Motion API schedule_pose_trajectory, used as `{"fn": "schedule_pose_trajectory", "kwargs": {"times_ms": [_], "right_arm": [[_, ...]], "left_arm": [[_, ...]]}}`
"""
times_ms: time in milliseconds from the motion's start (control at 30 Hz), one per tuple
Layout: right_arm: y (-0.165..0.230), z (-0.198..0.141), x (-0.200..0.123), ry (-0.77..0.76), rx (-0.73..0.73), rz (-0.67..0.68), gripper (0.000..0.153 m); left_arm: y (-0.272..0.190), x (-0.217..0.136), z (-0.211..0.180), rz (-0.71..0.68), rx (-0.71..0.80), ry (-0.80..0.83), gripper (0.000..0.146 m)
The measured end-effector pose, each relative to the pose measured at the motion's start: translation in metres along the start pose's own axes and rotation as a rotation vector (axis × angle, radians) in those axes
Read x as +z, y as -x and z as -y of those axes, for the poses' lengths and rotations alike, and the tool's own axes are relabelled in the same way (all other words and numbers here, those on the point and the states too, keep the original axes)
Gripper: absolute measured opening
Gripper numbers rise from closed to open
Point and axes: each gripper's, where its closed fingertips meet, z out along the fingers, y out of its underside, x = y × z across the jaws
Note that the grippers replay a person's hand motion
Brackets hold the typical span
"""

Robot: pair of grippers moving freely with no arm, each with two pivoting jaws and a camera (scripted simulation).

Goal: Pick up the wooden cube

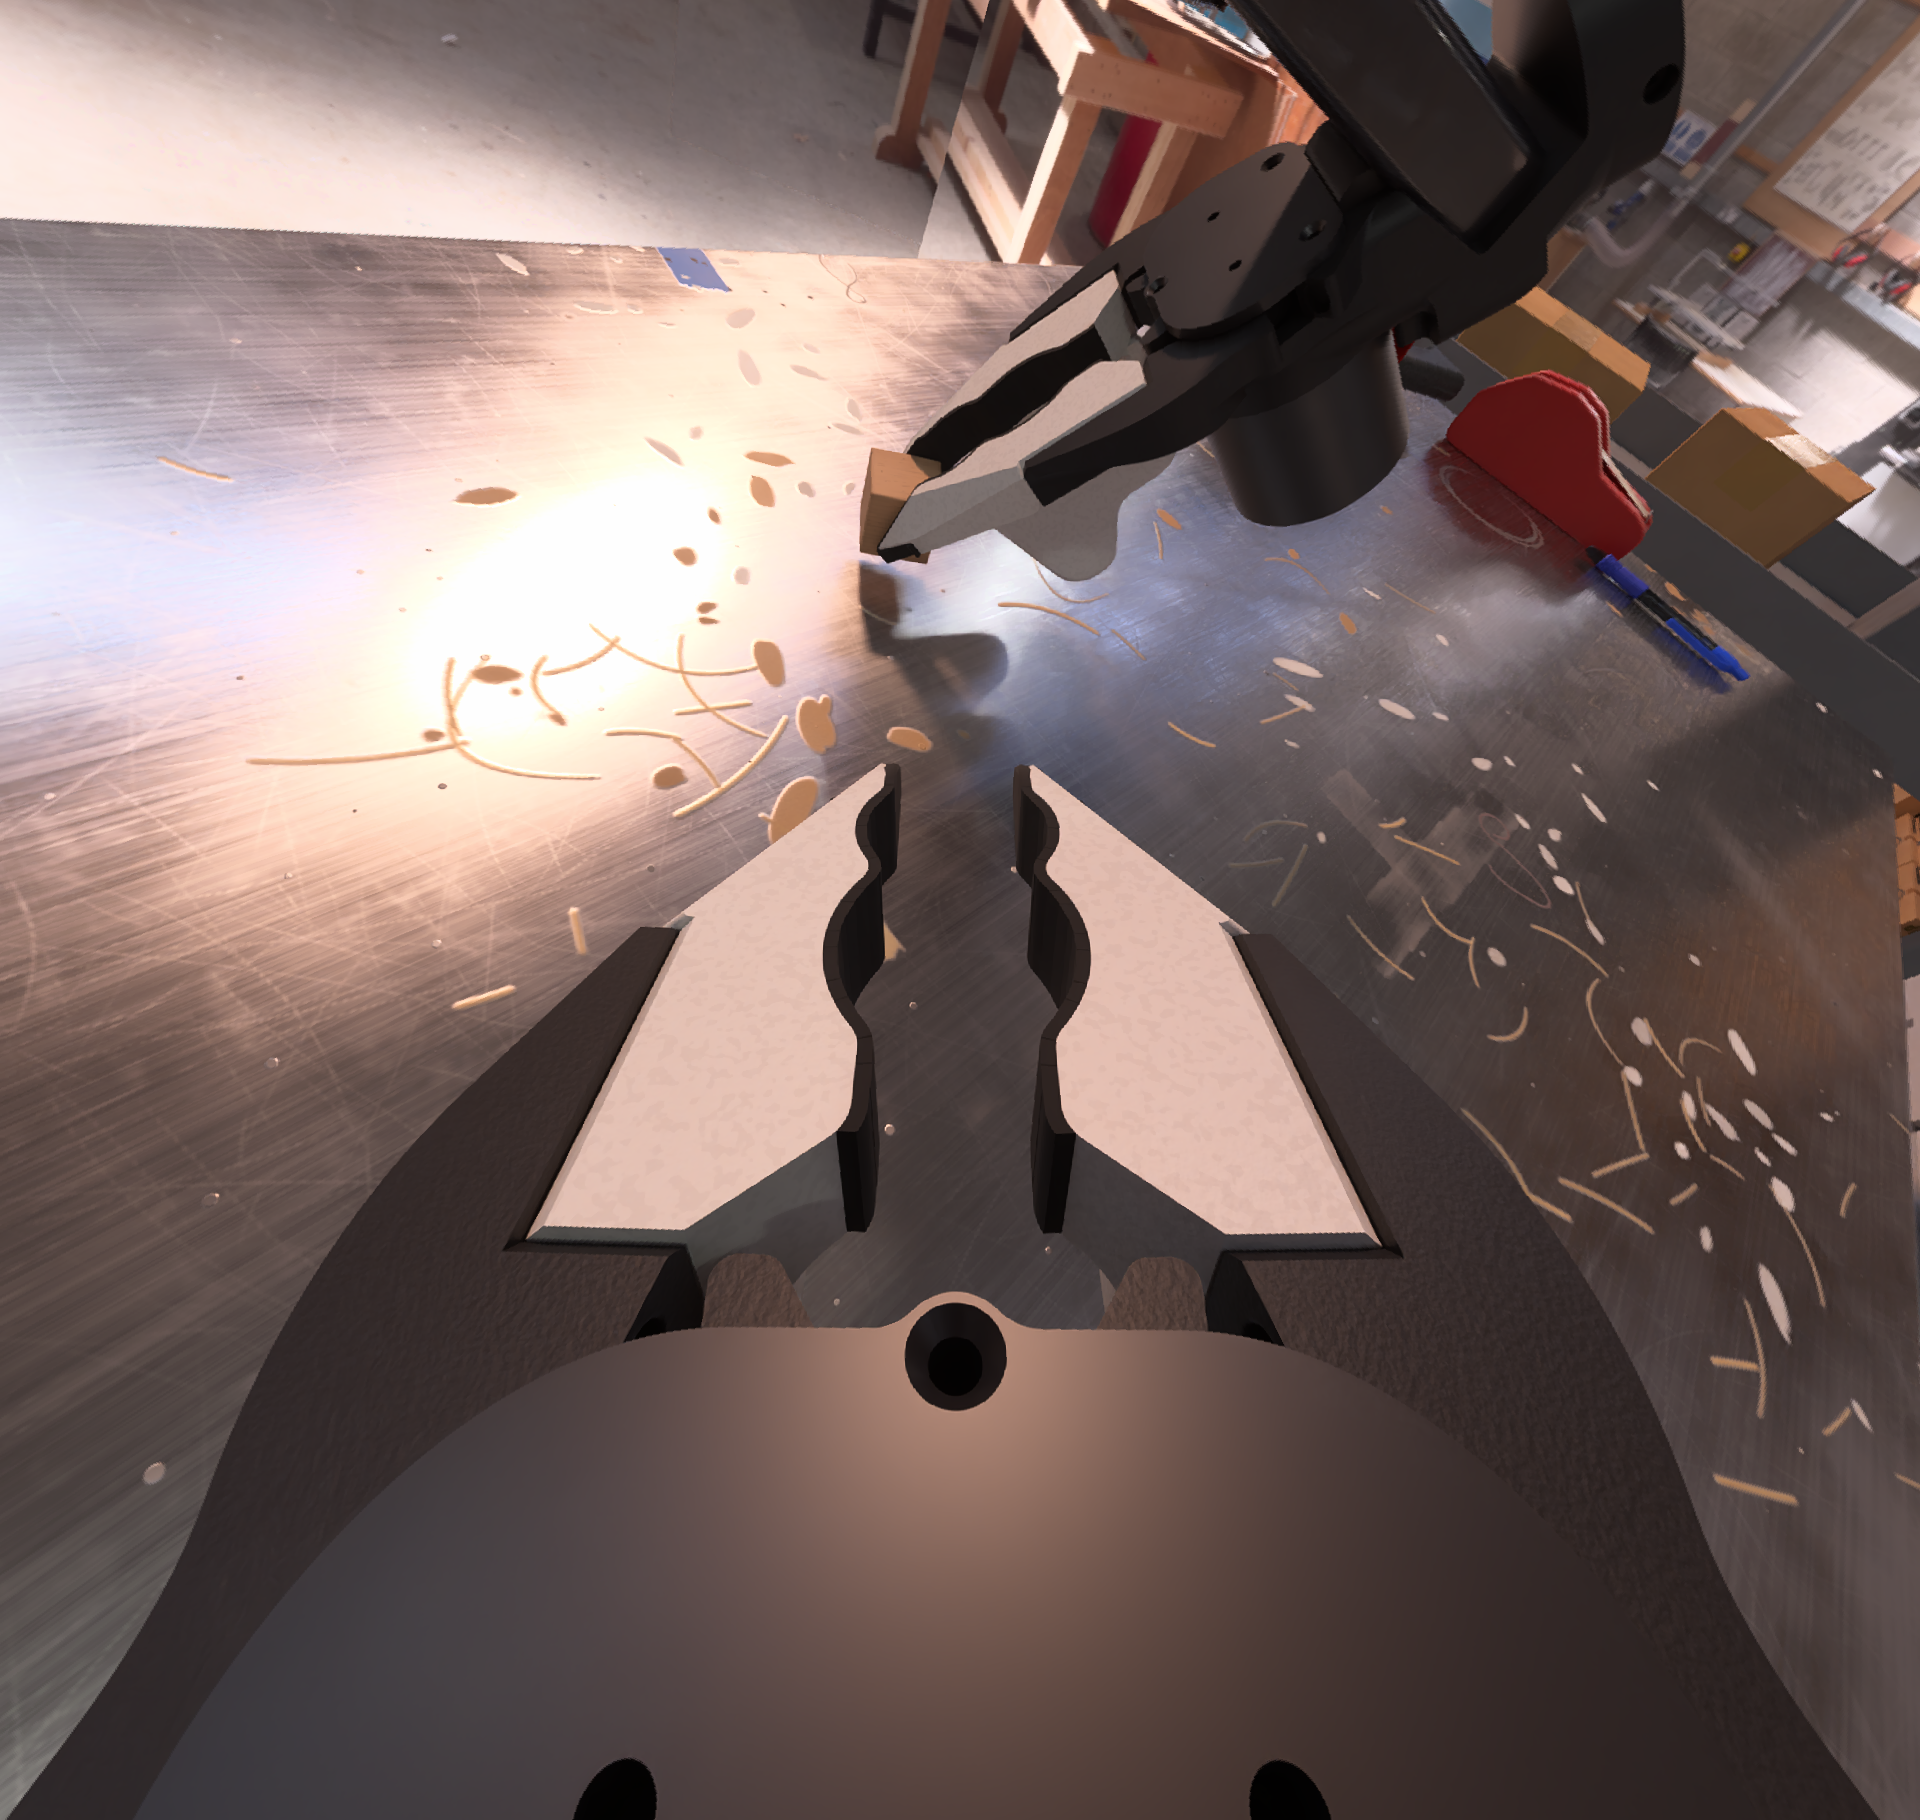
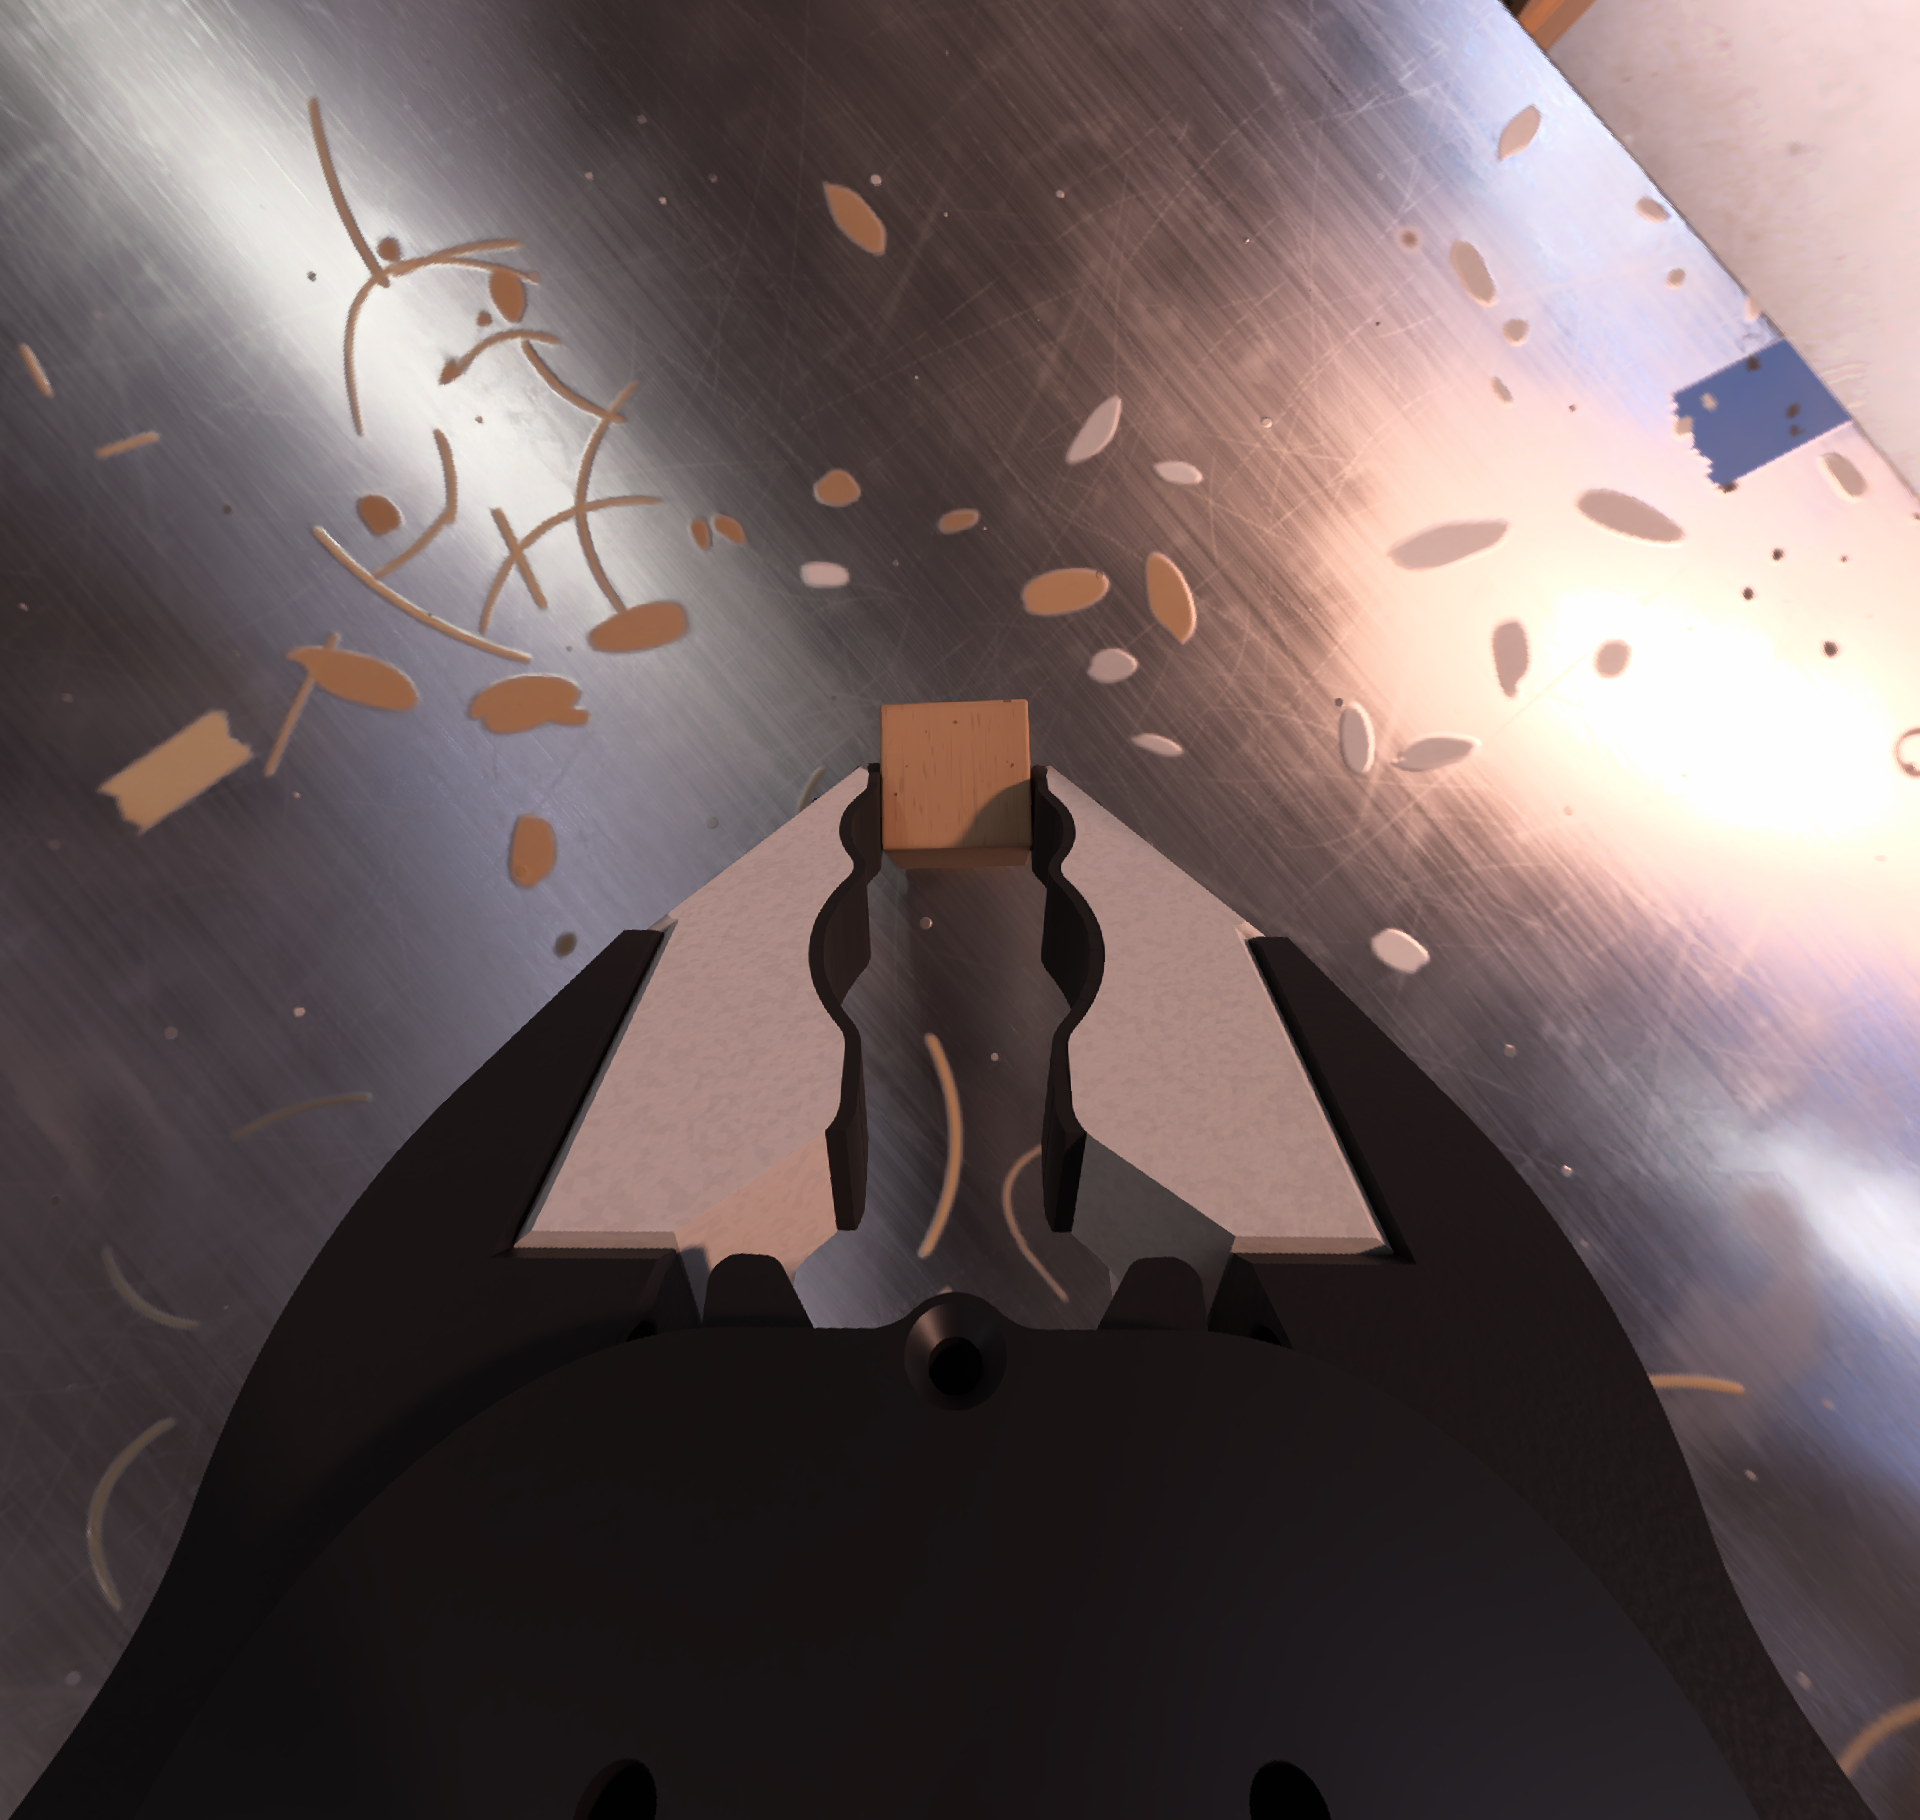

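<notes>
Left wrist view: left gripper (image 1: 956,783) over scratched metal desk (image 1: 312,939), jaws apart, nothing between. Right gripper (image 1: 902,513) farther off, tilted down, jaws clamped on wooden cube (image 1: 885,497) at fingertips; cube clear of desk, its shadow below. Wood shavings (image 1: 623,710) scattered. Red object (image 1: 1538,461) and blue pen (image 1: 1673,617) near desk's far right edge.

Right wrist view: right gripper (image 2: 956,814) jaws clamped on wooden cube (image 2: 954,773) at very tips. Blue tape (image 2: 1756,420) at desk (image 2: 1143,212) edge.
</notes>
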Motion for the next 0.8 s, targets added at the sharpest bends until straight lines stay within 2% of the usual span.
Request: {"fn": "schedule_pose_trajectory", "kwargs": {"times_ms": [133,333,633,800], "right_arm": [[0.000,0.000,0.006,-0.018,0.047,0.060,0.028],[-0.001,-0.003,0.011,0.000,0.053,0.058,0.028],[0.023,0.006,0.010,-0.012,0.017,0.124,0.028],[0.012,0.007,0.006,-0.025,0.013,0.094,0.028]], "left_arm": [[0.000,0.000,0.000,0.000,-0.001,0.004,0.021],[0.001,0.000,0.000,-0.004,-0.009,0.002,0.021],[0.001,0.000,-0.001,-0.011,-0.022,0.006,0.021],[0.002,0.000,0.000,-0.015,-0.028,0.003,0.021]]}}
